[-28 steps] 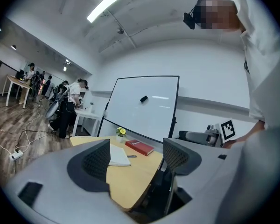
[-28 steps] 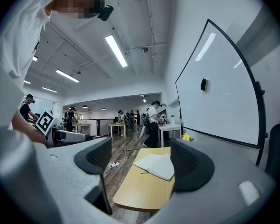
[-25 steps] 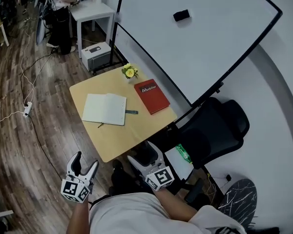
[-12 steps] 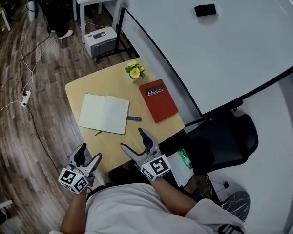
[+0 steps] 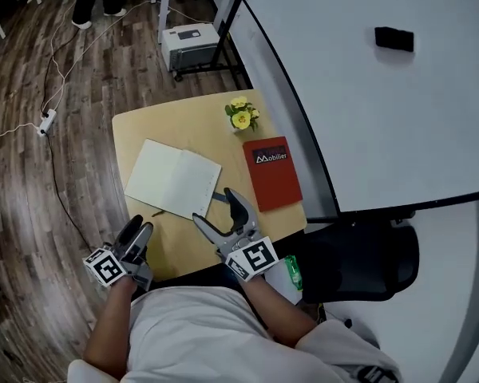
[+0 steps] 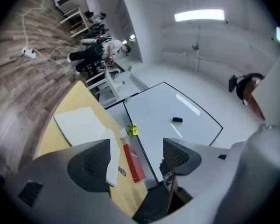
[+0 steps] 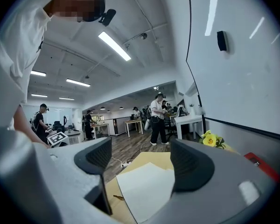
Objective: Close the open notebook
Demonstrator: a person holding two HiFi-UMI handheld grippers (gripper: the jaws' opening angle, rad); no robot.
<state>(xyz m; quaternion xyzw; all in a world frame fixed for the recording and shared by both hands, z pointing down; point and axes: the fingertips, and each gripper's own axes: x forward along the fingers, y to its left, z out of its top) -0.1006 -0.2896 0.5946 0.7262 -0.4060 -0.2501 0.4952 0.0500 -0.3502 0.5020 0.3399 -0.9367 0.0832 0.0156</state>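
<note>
The open notebook (image 5: 173, 179) lies flat with white pages up on the tan table (image 5: 144, 134), also in the left gripper view (image 6: 79, 125) and the right gripper view (image 7: 147, 185). My right gripper (image 5: 215, 208) is open, its fingers over the table's near edge, just short of the notebook's near right corner. My left gripper (image 5: 138, 231) hangs off the table's near left edge, apart from the notebook, jaws apart and empty. In their own views both grippers (image 6: 135, 160) (image 7: 144, 160) hold nothing.
A closed red notebook (image 5: 272, 174) and a small pot of yellow flowers (image 5: 241, 116) sit on the table's right side. A small dark item (image 5: 217, 197) lies by the open notebook. A whiteboard (image 5: 367, 94) stands to the right, a black chair (image 5: 359, 258) below it.
My right gripper has moved forward from beside my body to the table's near edge, close to the notebook. The left gripper has come up near the table's left edge. The notebook stays open.
</note>
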